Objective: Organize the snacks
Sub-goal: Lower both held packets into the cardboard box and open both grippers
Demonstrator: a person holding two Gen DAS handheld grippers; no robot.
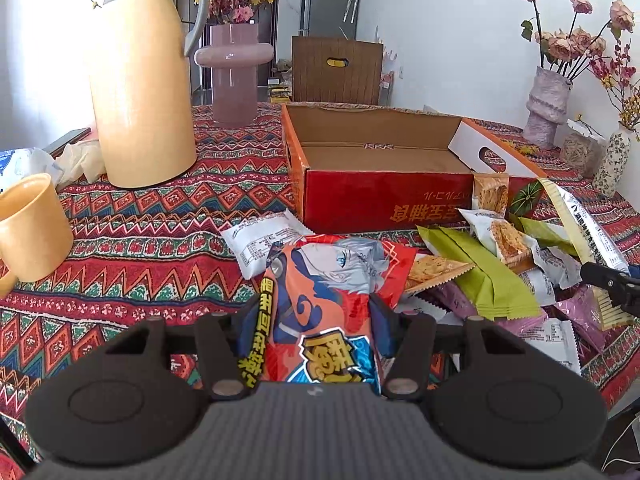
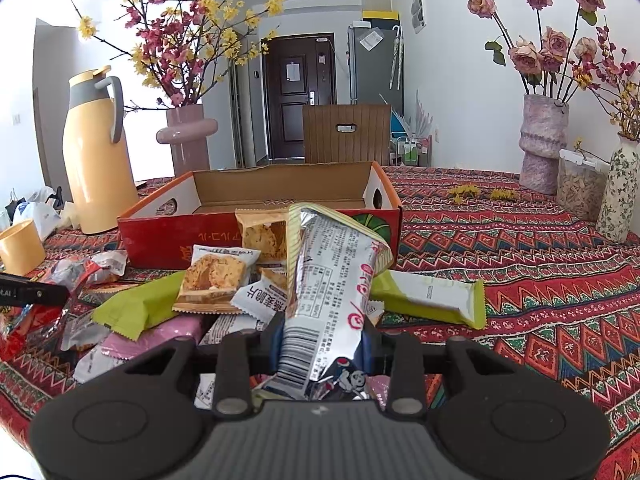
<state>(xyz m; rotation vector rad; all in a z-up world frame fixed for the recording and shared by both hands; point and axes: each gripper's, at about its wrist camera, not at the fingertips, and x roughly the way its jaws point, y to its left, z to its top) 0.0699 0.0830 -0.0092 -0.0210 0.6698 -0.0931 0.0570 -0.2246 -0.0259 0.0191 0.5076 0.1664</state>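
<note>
**Item 1. Orange-and-blue glossy snack packet with a cartoon figure** (image 1: 320, 304). It sits between the jaws of your left gripper (image 1: 316, 320), which pinch it about its middle; the upper half stands free above the pads. Risk: the slick film may slide out if you swing it fast, and a puffed packet can buckle so that the hold shifts.

**Item 2. Silver foil snack packet with printed label and barcode** (image 2: 332, 292). Your right gripper (image 2: 324, 344) is pressed together on its lower end. The long upper part leans over toward the box. Risk: held so near one end, it may droop or twist and catch the box's near wall on the way in.

**Item 3. Open red cardboard box with brown inside** (image 1: 384, 196). It rests on the patterned red tablecloth (image 1: 160, 216), just behind the pile, and looks empty. Risk: its folded white handle flap (image 1: 486, 156) tilts inward and could snag a packet.

**Item 4. Loose pile of snack packets** (image 2: 208, 280), green, white and purple wrappers, touching the box front. Risk: neighbours overlapping a held packet may be dragged along.

**Item 5. Yellow ceramic mug** (image 1: 30, 228) and tall yellow thermos jug (image 1: 140, 92), on the left side of the table. Risk: a wide left sweep could knock either.
</note>
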